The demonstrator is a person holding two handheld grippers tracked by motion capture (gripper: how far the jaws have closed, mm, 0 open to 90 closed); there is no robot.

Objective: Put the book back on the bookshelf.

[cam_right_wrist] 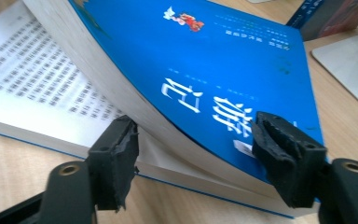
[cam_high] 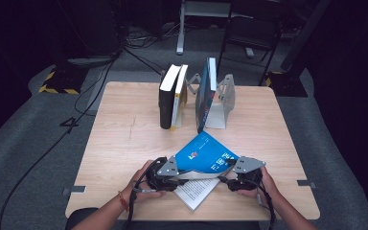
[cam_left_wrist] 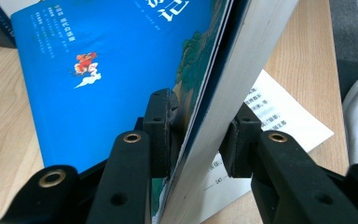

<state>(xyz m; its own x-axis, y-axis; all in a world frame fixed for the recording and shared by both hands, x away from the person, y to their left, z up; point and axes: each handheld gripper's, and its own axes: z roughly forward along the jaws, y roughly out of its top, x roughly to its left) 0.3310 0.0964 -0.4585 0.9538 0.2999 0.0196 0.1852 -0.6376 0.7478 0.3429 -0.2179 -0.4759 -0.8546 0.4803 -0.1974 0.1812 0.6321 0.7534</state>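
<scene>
A thick blue paperback (cam_high: 203, 153) lies open near the table's front edge, its printed pages (cam_high: 196, 191) flat beneath. The front cover and a wad of pages stand lifted. From the left, my left gripper (cam_high: 183, 177) holds that wad. In the left gripper view the left gripper (cam_left_wrist: 200, 135) has one pad (cam_left_wrist: 161, 135) on the blue cover (cam_left_wrist: 98, 84), while the other presses the page block from behind. My right gripper (cam_high: 226, 178) is at the book's right corner. The right gripper (cam_right_wrist: 196, 149) straddles the lifted corner, with a gap beside its left pad (cam_right_wrist: 116, 158).
At the back of the wooden table (cam_high: 124, 139) a black book (cam_high: 165, 100) and a white one (cam_high: 178, 98) lean together. A blue book (cam_high: 204, 96) stands against a metal bookend (cam_high: 223, 103). Cables and stand feet lie on the floor beyond.
</scene>
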